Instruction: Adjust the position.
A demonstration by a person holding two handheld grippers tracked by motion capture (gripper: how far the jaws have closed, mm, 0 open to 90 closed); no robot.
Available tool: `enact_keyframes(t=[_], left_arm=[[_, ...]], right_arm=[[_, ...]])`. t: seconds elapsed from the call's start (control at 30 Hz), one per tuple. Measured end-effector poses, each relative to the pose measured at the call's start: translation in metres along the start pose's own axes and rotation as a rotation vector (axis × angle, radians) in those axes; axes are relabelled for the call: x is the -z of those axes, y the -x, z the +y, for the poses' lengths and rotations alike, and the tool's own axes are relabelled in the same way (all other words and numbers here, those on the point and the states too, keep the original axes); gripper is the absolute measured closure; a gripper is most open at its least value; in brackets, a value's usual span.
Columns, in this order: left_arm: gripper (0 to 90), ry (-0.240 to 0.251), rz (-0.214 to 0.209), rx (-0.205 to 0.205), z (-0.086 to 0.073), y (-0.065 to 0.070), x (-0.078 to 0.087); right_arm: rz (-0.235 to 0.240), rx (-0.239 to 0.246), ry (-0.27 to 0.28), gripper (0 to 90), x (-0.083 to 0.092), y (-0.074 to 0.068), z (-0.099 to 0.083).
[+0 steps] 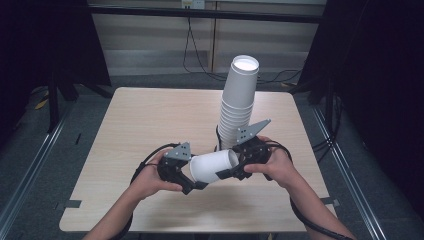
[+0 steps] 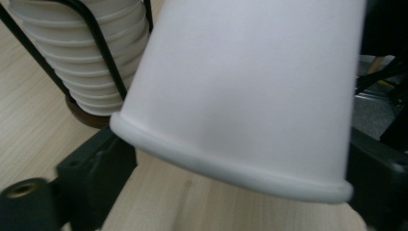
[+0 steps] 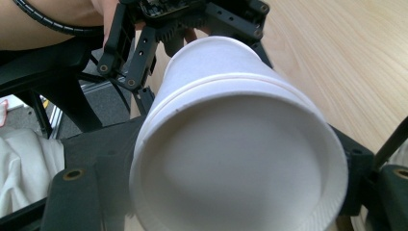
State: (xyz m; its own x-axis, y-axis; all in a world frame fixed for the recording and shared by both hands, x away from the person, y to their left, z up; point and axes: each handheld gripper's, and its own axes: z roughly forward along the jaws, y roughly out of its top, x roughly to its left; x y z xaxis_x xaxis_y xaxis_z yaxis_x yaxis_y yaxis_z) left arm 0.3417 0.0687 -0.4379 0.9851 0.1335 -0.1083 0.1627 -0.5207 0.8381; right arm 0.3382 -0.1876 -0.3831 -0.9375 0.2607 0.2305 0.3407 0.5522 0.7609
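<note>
One cup [image 1: 212, 166]: white paper, lying on its side above the table [image 1: 130, 125] near the front edge, a little right of the middle, held between the two grippers; open mouth toward the right gripper, base toward the left.
Cup in right gripper view [image 3: 238, 149]: two rims show at the mouth, one nested just behind the other.
Right gripper [image 1: 239, 167]: jaws clamped on the cup's sides at the mouth end.
Left gripper [image 1: 192, 182]: at the base end, a jaw on either side of the cup; whether the pads press it I cannot tell.
Stack [image 1: 239, 100]: white cups nested into a tall column, leaning slightly, just behind the held cup, right of the table's middle.
Holder [image 2: 103, 53]: black wire frame around the stack's lower part, on a dark round base.
</note>
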Motion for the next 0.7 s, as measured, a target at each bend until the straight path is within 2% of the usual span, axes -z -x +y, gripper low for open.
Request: enact_keyframes(t=[0.2, 0.43, 0.6, 0.7], left_arm=[[12.4, -0.019, 0.004, -0.010, 0.0031, 0.0001, 0.0015], [15.0, -0.037, -0.003, 0.011, 0.0058, 0.0012, 0.0030], [17.1, -0.049, 0.009, -0.004, 0.0075, 0.0022, 0.0042], [15.6, -0.052, 0.019, -0.031, 0.0082, 0.0026, 0.0037]], right_arm=[[0.008, -0.012, 0.011, 24.3, 0.0008, 0.0013, -0.0018], [0.015, -0.020, 0.013, 24.3, 0.0015, 0.0014, -0.0026], [0.016, -0.018, 0.006, 24.6, 0.0017, 0.0020, -0.0037], [0.016, -0.020, 0.004, 24.6, 0.0015, 0.0019, -0.0046]])
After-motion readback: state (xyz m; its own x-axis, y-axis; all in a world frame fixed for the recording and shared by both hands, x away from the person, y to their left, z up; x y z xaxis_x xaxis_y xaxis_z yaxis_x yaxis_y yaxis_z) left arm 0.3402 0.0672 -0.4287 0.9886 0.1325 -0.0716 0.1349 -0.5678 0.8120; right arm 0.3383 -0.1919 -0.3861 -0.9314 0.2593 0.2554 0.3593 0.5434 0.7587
